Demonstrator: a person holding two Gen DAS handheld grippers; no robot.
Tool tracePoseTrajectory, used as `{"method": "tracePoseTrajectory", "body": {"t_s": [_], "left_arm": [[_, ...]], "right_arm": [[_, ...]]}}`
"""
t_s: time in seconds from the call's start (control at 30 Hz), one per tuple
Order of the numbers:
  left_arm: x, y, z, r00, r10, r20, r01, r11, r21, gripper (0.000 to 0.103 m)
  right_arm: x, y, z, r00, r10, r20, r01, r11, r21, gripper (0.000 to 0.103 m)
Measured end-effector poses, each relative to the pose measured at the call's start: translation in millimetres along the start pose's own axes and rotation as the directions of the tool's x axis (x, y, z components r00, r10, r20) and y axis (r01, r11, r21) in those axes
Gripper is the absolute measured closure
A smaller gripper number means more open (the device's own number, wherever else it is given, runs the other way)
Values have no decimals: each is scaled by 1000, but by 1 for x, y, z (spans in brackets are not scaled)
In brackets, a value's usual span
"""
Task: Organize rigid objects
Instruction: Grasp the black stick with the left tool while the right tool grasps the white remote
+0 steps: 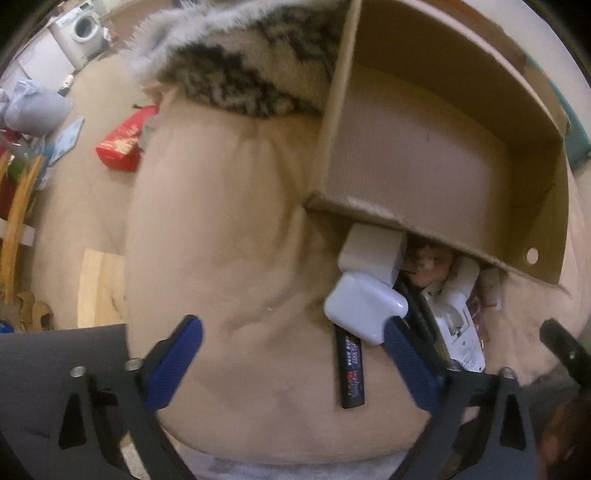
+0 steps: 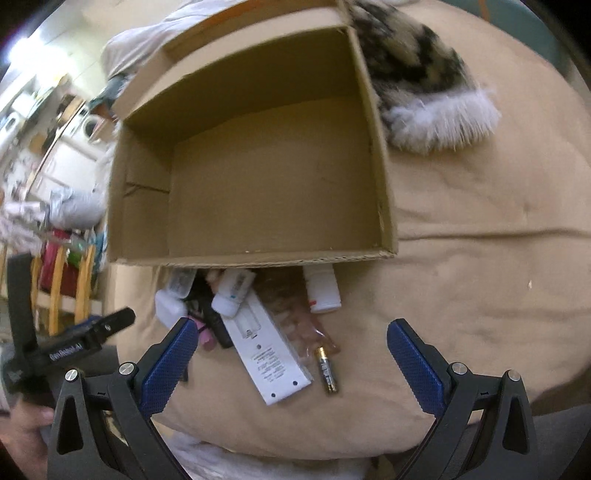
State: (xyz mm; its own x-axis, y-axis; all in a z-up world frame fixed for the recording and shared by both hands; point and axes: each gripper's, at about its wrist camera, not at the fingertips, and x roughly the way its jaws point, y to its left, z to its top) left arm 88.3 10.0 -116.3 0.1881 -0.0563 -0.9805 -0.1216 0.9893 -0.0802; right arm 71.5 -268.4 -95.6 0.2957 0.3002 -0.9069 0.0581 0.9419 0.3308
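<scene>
An open cardboard box [image 1: 443, 236] [image 2: 258, 259] lies on a beige cushion [image 1: 229, 258] and nothing shows inside it. Several small items are piled at its near edge: a white charger block [image 1: 364, 310], a black marker [image 1: 351, 365], a white remote [image 2: 269, 354], a battery [image 2: 327, 373] and a white bottle [image 2: 323, 291]. My left gripper [image 1: 291, 325] hangs open over the cushion, its right finger beside the charger and the marker. My right gripper [image 2: 291, 328] is open above the remote and the battery, touching neither.
A furry patterned cloth [image 1: 240, 74] [image 2: 424, 74] lies beside the box's far corner. On the floor to the left are a red packet [image 1: 122, 144], a wooden chair [image 1: 18, 206] and a washing machine [image 1: 83, 29]. A hand [image 2: 22, 424] holds the left gripper's body.
</scene>
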Motion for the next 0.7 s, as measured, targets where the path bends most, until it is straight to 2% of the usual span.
{"method": "tracePoseTrajectory", "body": {"t_s": [0.1, 0.23, 0.27, 0.33, 0.4, 0.43, 0.47, 0.57, 0.63, 0.7], "left_arm": [[17, -8, -3, 998, -26, -57, 27, 999, 16, 30], [40, -20, -11, 989, -52, -137, 64, 994, 85, 42], [45, -22, -13, 988, -50, -149, 65, 993, 95, 48], [53, -24, -16, 985, -47, -167, 63, 994, 94, 50], [56, -25, -18, 985, -43, -168, 60, 993, 99, 50], [58, -26, -20, 986, -34, -163, 53, 992, 113, 52], [59, -25, -20, 987, -23, -158, 41, 993, 115, 64], [60, -21, -19, 984, -47, -174, 62, 994, 84, 85], [62, -19, -19, 983, -53, -178, 70, 993, 90, 85], [61, -16, -21, 982, -58, -178, 77, 992, 98, 85]], "right_arm": [[4, -1, 3, 1000, 12, -14, -12, 1000, 11, 0], [12, 2, 2, 999, 22, -41, -22, 1000, 1, 0], [13, 3, 2, 998, 26, -50, -26, 1000, -7, 0], [19, 6, 2, 997, 42, -70, -43, 999, -14, 9], [25, 5, 2, 990, 93, -107, -93, 996, 5, 19], [29, 5, 1, 984, 117, -134, -116, 993, 18, 22], [33, 5, 0, 980, 122, -155, -120, 993, 21, 25], [47, 14, -5, 971, 98, -217, -105, 994, -21, 34], [57, 21, -8, 966, 64, -251, -85, 994, -72, 36], [69, 32, -10, 964, -12, -266, -28, 989, -146, 36]]}}
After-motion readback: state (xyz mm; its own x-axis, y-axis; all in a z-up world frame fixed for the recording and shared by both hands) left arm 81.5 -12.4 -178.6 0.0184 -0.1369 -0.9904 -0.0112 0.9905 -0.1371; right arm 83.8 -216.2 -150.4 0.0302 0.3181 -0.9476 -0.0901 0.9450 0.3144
